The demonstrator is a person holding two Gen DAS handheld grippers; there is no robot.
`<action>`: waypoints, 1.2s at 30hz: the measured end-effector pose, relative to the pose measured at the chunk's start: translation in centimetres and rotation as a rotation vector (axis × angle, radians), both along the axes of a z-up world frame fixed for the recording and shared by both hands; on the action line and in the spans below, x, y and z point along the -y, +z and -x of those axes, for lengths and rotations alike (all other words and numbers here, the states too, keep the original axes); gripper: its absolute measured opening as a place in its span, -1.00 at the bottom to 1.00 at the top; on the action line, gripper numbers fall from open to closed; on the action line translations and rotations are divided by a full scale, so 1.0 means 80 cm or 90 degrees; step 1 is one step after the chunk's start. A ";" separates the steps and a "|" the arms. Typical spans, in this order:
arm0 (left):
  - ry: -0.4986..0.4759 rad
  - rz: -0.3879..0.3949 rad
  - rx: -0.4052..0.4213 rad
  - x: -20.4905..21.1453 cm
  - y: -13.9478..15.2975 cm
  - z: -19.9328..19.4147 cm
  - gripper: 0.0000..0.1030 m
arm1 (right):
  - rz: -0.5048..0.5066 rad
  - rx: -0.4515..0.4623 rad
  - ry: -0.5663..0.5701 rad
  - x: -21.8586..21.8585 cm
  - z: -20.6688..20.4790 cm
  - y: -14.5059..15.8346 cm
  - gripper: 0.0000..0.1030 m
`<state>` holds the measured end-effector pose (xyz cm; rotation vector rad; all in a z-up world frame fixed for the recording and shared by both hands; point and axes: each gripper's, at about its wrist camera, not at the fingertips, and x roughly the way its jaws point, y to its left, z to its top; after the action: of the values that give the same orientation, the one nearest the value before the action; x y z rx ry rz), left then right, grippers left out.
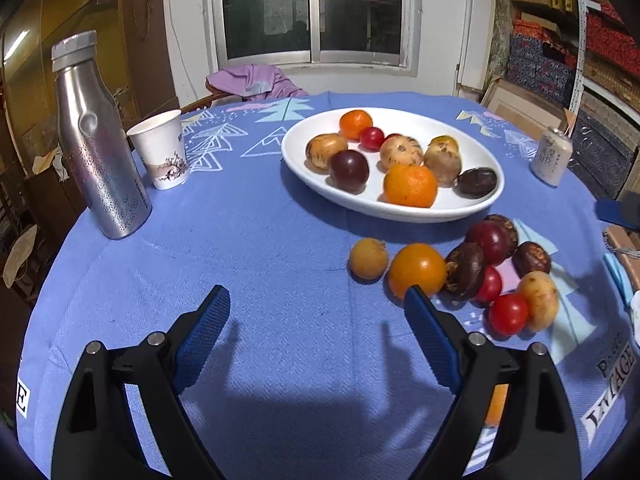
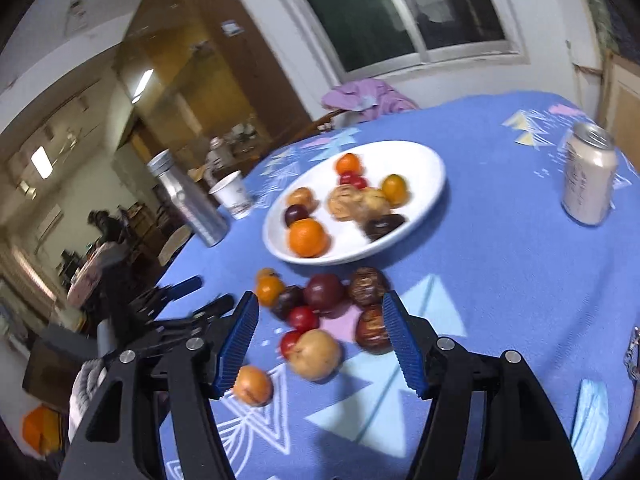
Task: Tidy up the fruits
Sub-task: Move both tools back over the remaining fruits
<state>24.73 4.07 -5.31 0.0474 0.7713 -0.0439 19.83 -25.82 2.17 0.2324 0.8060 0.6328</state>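
Both my grippers are empty and spread wide — about half of the fruit is already on the plate.

My left gripper hovers low over the blue tablecloth with its jaws wide apart, holding nothing. My right gripper is also spread wide and points down at the loose pile, I think to frame the yellow-brown fruit just in front of its fingers. The white plate sits in the middle of the table, near the pile, so each carry is short. The fruits not yet sorted — an orange one, dark brown ones, small red tomatoes — lie touching each other beside the plate.
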 end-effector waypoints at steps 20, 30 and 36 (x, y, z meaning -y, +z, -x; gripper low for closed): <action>0.008 0.018 -0.033 0.006 -0.009 -0.079 0.77 | -0.014 -0.064 -0.017 0.000 -0.006 -0.020 0.45; 0.073 -0.052 -0.006 -0.039 0.000 -0.037 0.87 | -0.026 -0.065 -0.021 0.006 -0.007 -0.018 0.45; 0.040 -0.088 0.033 -0.024 0.005 -0.018 0.87 | -0.028 -0.058 -0.016 0.005 -0.005 -0.014 0.45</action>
<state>26.19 5.98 -4.92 0.1549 0.7233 0.0697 20.22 -26.24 1.03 0.3128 0.8766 0.6204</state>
